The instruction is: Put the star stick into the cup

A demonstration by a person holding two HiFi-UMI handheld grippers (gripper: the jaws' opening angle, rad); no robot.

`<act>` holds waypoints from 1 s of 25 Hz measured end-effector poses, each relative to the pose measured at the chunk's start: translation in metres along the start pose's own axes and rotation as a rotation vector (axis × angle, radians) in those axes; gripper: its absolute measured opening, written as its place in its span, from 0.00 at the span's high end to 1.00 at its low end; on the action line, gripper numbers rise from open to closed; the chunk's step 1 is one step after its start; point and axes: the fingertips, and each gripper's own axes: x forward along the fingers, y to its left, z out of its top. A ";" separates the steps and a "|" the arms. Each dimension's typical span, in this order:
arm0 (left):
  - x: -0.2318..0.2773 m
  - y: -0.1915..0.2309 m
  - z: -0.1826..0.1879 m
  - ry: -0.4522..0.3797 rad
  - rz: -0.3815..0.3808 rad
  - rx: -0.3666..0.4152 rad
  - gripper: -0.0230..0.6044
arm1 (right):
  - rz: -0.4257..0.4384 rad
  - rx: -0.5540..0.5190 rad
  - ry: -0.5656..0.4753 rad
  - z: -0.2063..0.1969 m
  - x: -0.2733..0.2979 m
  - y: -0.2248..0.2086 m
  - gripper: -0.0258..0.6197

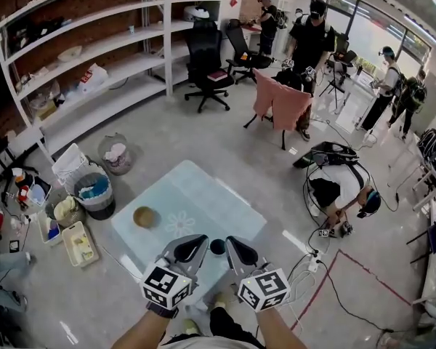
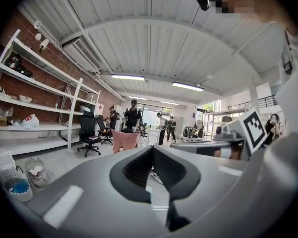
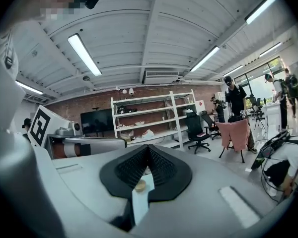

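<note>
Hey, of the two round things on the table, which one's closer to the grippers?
The dark cup, between the left gripper and right gripper. The tan bowl sits farther off, at the left of the table.

**A shared lab space in a brick loft**

I am working in a big open lab, not a home. A brick wall (image 1: 73, 6) carries long white shelves (image 1: 94, 57) of boxes and bags. The concrete floor (image 1: 203, 137) is strewn with cables (image 1: 333, 151) and marked with red tape (image 1: 370, 266). Black office chairs (image 1: 206, 60) stand about. Several people in dark clothes (image 1: 310, 38) stand near tall windows (image 1: 370, 31), under tube lights (image 3: 87, 53).
</note>
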 end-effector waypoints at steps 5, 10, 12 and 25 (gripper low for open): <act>-0.013 -0.012 0.016 -0.035 -0.007 0.024 0.95 | -0.008 -0.027 -0.038 0.015 -0.013 0.010 0.94; -0.029 -0.022 0.030 -0.061 -0.017 0.043 0.95 | -0.012 -0.051 -0.072 0.031 -0.025 0.026 0.94; -0.035 -0.027 0.036 -0.067 -0.020 0.049 0.95 | -0.014 -0.059 -0.080 0.036 -0.029 0.032 0.94; -0.060 -0.044 0.046 -0.097 -0.018 0.073 0.95 | -0.012 -0.097 -0.091 0.040 -0.046 0.057 0.94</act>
